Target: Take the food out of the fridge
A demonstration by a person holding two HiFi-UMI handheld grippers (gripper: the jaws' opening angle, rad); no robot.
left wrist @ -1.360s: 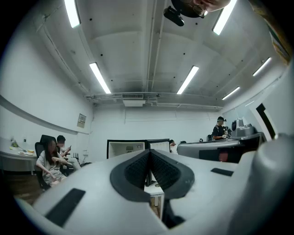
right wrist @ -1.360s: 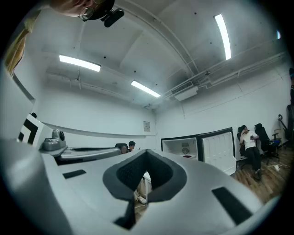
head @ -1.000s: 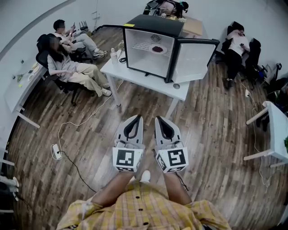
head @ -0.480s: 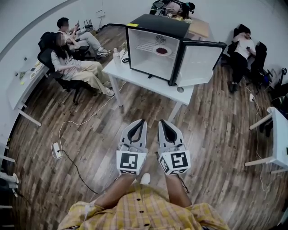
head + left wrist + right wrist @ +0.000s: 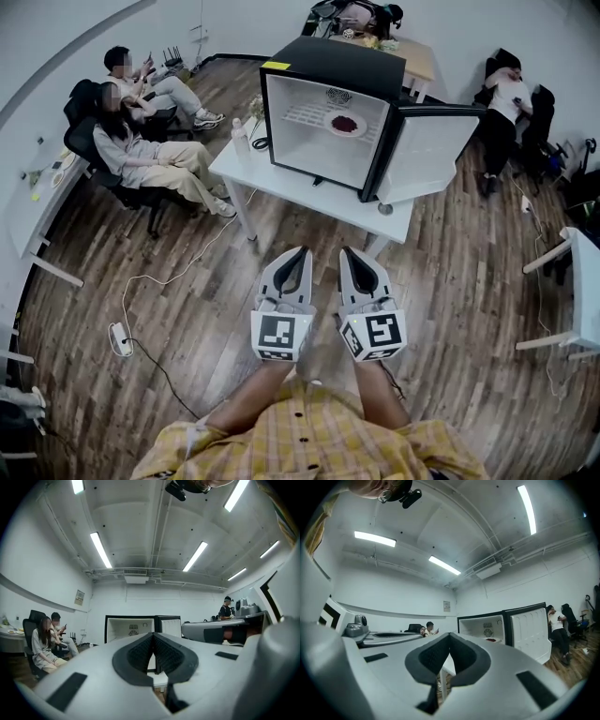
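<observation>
Fridge: a small black fridge (image 5: pixel 328 112) is seen standing on a white desk (image 5: pixel 281 183), with its door (image 5: pixel 427 150) swung open towards the right of the head view.
Food: a plate of dark red food (image 5: pixel 345 123) is seen on the wire shelf (image 5: pixel 305 98) inside the fridge, towards its right side (the kind of food cannot be told).
Left gripper: the left gripper (image 5: pixel 298 253) is held level over the wooden floor (image 5: pixel 187 309), well apart from the desk and pointed at the fridge. Its fingers (image 5: pixel 140 652) are pressed together at the tips, and nothing is held.
Right gripper: the right gripper (image 5: pixel 349 251) is held just beside the left one. Its fingers (image 5: pixel 465 656) are likewise closed on nothing.
Desk: a bottle (image 5: pixel 240 139) is seen at the left end.
Room: two people (image 5: pixel 141 155) are seated on chairs at the left.
</observation>
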